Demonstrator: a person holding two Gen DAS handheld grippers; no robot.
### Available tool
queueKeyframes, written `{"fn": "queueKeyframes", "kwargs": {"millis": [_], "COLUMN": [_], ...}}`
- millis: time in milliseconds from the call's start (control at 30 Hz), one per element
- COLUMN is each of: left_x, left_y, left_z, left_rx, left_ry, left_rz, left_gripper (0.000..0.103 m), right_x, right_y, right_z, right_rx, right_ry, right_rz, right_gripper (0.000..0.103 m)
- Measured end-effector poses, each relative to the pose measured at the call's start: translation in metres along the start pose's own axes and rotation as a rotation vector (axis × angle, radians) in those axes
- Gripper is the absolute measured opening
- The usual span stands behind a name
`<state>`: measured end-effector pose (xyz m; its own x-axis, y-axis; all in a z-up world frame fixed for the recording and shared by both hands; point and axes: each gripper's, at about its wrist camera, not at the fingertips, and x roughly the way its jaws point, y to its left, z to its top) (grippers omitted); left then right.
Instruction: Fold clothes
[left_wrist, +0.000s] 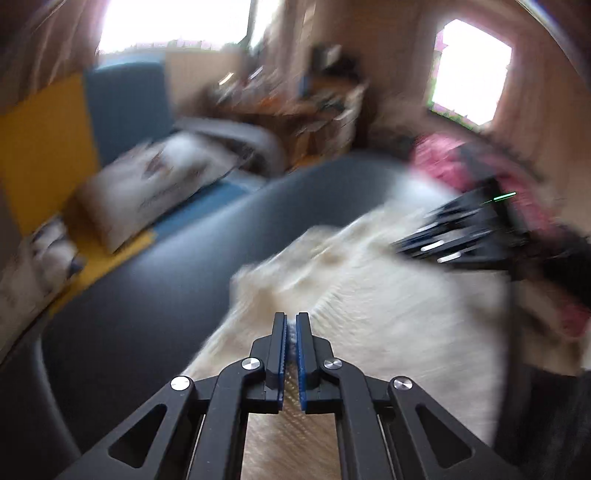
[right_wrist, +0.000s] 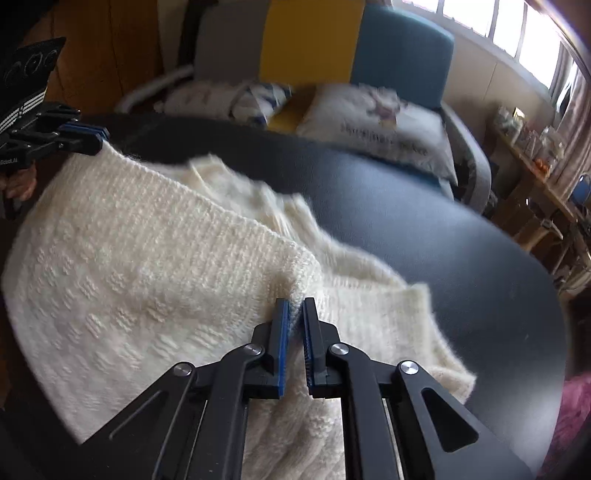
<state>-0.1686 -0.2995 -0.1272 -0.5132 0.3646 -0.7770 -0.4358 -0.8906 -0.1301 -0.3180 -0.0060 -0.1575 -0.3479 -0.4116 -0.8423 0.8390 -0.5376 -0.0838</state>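
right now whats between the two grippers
A stretch of the cream knitted sweater spans from the left gripper to the right gripper, each pinching its edge. The right wrist view shows it clearly.

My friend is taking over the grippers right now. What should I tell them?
Left gripper: shut on the cream knit sweater, at its ribbed edge.
Right gripper: shut on the same sweater, at the other end of that ribbed edge.
The sweater lies on the dark round table, with the gripped edge lifted over the layer below.
Done: both corners are gripped and a fold seems under way.
Left: lay the edge down, let go, then probably finish the remaining folds. The left view is blurred, so go gently.
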Motion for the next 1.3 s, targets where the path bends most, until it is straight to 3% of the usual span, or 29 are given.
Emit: {"fn": "queueKeyframes", "kwargs": {"millis": [33, 100, 233, 333, 400, 467, 533, 633, 733, 767, 867, 1033, 1167, 1300], "left_x": [0.017, 0.033, 0.004, -0.03, -0.051, -0.054, -0.036, -0.005, -0.005, -0.006, -0.016, -0.044, -0.047, -0.014], "left_y": [0.006, 0.014, 0.024, 0.028, 0.029, 0.01, -0.012, -0.023, 0.004, 0.008, -0.006, -0.013, -0.008, 0.004], "left_z": [-0.003, -0.011, -0.012, -0.017, -0.02, -0.024, -0.034, -0.049, -0.056, -0.057, -0.058, -0.06, -0.032, 0.004], "left_rx": [-0.03, -0.081, -0.172, -0.228, -0.258, -0.194, -0.12, -0.094, -0.337, -0.368, -0.28, -0.269, -0.235, -0.245], "left_ry": [0.05, 0.07, -0.031, -0.128, -0.186, -0.159, -0.061, 0.03, -0.053, -0.069, -0.083, -0.113, -0.119, -0.077], "left_rz": [0.037, 0.088, 0.094, 0.108, 0.113, 0.071, 0.076, 0.144, 0.084, 0.076, 0.156, 0.144, 0.13, 0.065], "left_gripper": [0.004, 0.003, 0.006, 0.012, 0.012, 0.012, 0.012, 0.015, 0.016, 0.016, 0.016, 0.016, 0.016, 0.016], "right_x": [0.004, 0.002, -0.002, -0.015, -0.024, -0.026, -0.014, 0.011, 0.024, 0.025, 0.021, 0.003, -0.006, 0.026], "right_y": [-0.001, -0.003, -0.003, -0.005, -0.001, 0.007, 0.014, 0.015, -0.004, -0.007, -0.009, -0.011, -0.007, -0.003], "right_z": [-0.002, 0.0, -0.002, 0.002, 0.007, 0.013, 0.016, 0.017, 0.012, 0.01, 0.009, 0.016, 0.041, 0.062], "right_rx": [0.007, 0.034, 0.033, 0.085, 0.09, 0.077, 0.067, 0.071, 0.179, 0.203, 0.229, 0.242, 0.212, 0.155], "right_ry": [-0.002, -0.016, -0.007, -0.061, -0.109, -0.132, -0.105, -0.03, -0.051, -0.063, -0.073, -0.08, -0.122, -0.033], "right_rz": [-0.004, -0.008, -0.015, 0.017, 0.043, 0.087, 0.108, 0.064, 0.055, 0.063, 0.079, 0.102, 0.197, 0.209], "right_gripper": [0.007, 0.007, 0.01, 0.02, 0.02, 0.02, 0.02, 0.02, 0.031, 0.031, 0.034, 0.037, 0.037, 0.037]}}
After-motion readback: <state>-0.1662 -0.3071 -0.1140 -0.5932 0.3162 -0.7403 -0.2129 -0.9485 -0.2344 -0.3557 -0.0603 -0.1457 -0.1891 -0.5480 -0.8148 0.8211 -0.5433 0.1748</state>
